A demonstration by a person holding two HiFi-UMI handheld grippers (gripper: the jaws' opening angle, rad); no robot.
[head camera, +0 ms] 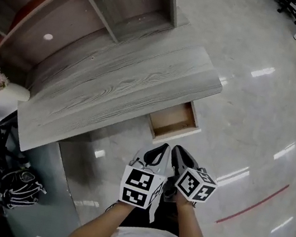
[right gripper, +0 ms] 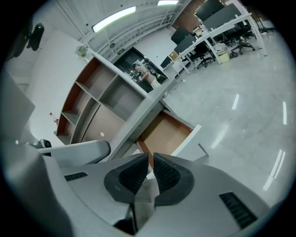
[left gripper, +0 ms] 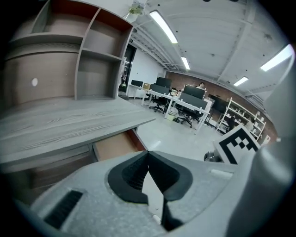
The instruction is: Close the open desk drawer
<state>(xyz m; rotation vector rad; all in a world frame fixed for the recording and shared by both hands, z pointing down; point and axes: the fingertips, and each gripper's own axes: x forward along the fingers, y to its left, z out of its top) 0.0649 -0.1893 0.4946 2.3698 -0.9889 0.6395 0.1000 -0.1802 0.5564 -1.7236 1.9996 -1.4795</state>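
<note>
With the open drawer (head camera: 175,120) jutting from under the desk (head camera: 113,89) at frame centre, we held the left gripper (head camera: 160,148) and right gripper (head camera: 179,151), jaws together and empty, just below it, judging a square, level push on its front panel best.

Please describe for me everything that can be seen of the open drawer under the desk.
The drawer stands pulled out from under the grey wood-grain desk top, at the end of the desk nearest the open floor. It is a shallow box with a brown, wood-like bottom and side walls and a pale front panel, on which there seems to be a thin handle. It sits level and looks empty. Nothing in view touches it.
</note>
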